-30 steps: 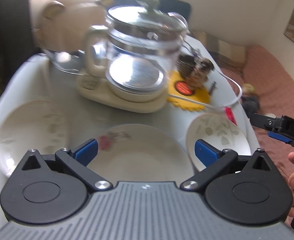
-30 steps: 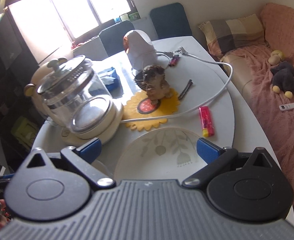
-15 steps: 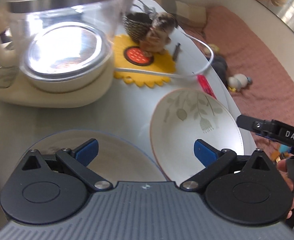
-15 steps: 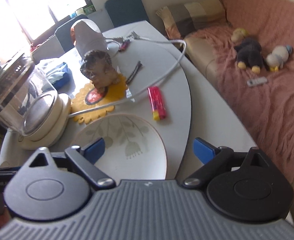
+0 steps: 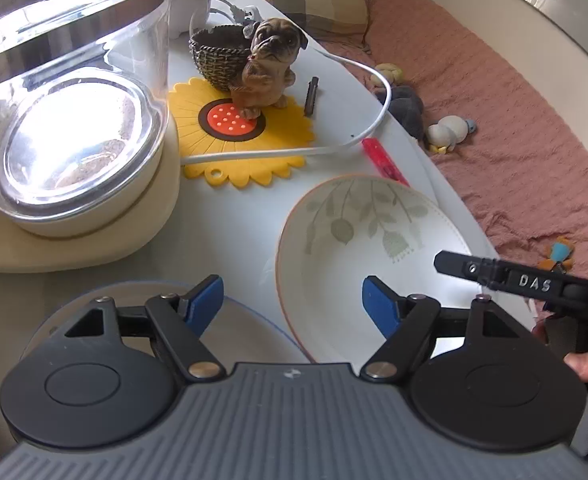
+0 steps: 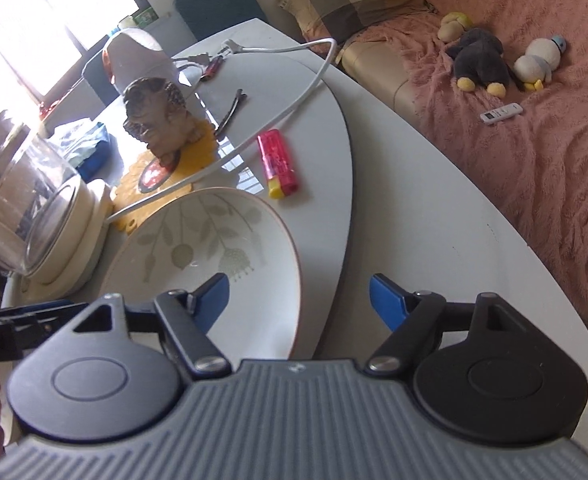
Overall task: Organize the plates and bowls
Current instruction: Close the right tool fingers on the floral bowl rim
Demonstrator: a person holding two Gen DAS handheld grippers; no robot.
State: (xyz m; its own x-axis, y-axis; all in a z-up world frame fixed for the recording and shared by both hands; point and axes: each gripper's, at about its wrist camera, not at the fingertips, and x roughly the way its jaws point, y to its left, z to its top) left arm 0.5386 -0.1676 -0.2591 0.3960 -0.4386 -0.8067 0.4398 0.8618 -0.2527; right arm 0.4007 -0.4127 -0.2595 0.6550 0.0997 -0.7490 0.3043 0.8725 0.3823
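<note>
White leaf-patterned bowl (image 5: 374, 256), orange rim, rests on table (image 6: 434, 232). Left gripper (image 5: 292, 300) and right gripper (image 6: 298, 294) both spread apart, empty.

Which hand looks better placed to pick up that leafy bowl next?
Probably the right. The right claw is open and already straddles the near rim of the leaf-patterned bowl. The left claw, also open, has only the bowl's left edge between its fingers.

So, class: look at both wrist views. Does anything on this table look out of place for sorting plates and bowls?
Yes. A lighter, a hair clip and a white cable lie loose on the table; the cable crosses the sunflower mat just beyond the leaf-patterned plate. Nothing looks spilled or broken.
</note>
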